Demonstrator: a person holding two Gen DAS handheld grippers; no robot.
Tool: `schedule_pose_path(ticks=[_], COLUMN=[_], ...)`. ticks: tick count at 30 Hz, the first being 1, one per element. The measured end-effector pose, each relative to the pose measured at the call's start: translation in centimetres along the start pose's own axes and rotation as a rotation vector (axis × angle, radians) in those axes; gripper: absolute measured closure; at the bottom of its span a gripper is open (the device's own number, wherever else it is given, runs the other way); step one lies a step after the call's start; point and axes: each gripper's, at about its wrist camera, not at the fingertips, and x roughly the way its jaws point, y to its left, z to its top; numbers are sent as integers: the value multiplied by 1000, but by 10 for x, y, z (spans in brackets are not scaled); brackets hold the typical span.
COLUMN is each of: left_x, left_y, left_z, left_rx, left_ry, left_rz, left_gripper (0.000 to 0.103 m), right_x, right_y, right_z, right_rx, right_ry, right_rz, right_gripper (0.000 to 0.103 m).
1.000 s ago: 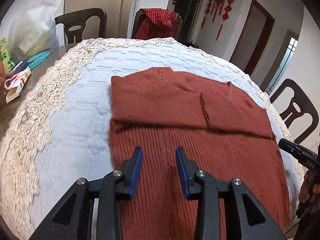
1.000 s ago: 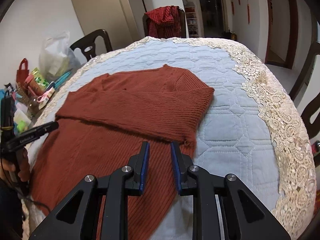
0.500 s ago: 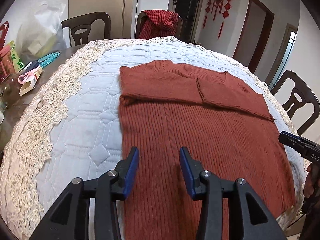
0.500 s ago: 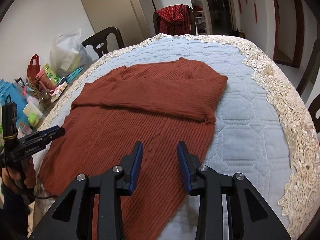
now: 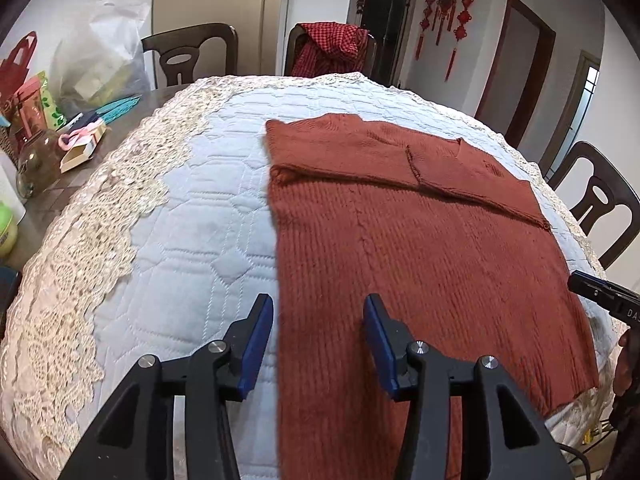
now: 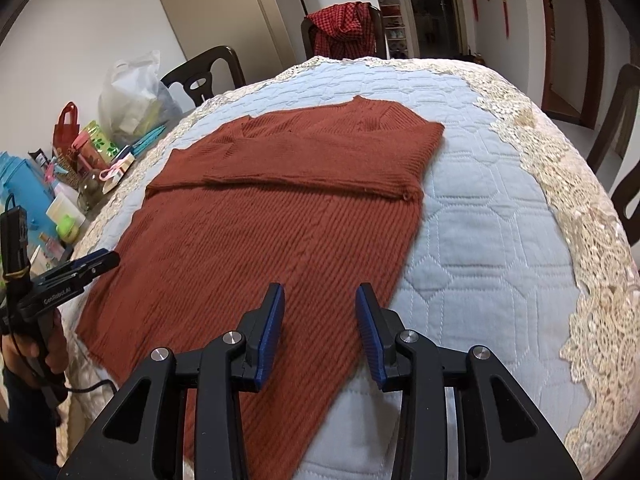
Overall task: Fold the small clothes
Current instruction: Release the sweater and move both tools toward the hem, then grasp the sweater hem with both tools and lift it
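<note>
Rust-red ribbed knit sweater (image 5: 420, 248) lying flat on pale blue quilted cover with cream lace border (image 5: 192, 240), spread over the desk (image 5: 132, 104). Both sleeves folded inward across the chest, forming a band at the far end; hem end nearest the cameras, reaching the near edge of the cover.

Left hand-held gripper (image 5: 318, 340): blue-padded jaws apart and opening, noticeably wider than a second ago. Nothing clamped. Poised over the sweater's left edge, with one pad over bare quilt and the other over knit; contact with the fabric cannot be told. Compared with a second ago, drawn back toward the hem: more of the sweater's lower body visible ahead of the jaws, sleeve band now farther off.

Right hand-held gripper (image 6: 320, 328): jaws apart and opening, clearly wider than the near-closed gap a second ago. Nothing gripped between the pads. Positioned over the sweater's right side near the hem, right pad close to the fabric edge. Likewise pulled back from the folded sleeve band since the earlier frame.

Sweater itself unchanged in layout across the frames; folds intact.

Surroundings: dark wooden chairs (image 5: 192, 52) around the desk, one draped with red checked cloth (image 5: 332, 46); white plastic bag (image 6: 132, 92) and assorted small clutter at the desk's left end.
</note>
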Motion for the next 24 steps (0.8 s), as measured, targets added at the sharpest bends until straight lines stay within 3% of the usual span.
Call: schedule_pose_path(ticks=[16,20,24], left_x=[-8,-11,-19], left_y=[8,8,10], left_z=[-15,-21,-30], left_rx=[-58,-74,-97], left_ry=[-2,-1,1], left_rz=[-47,-101,-161], left_gripper=[49,49,49], right_x=[-2,-4,-8], right_y=[-11,-11,-11], right_z=[-13,-18,-27], right_rx=[37,47,82], right_ry=[3,3,22], right_rz=[30,74,173], right_gripper=[58,57,57])
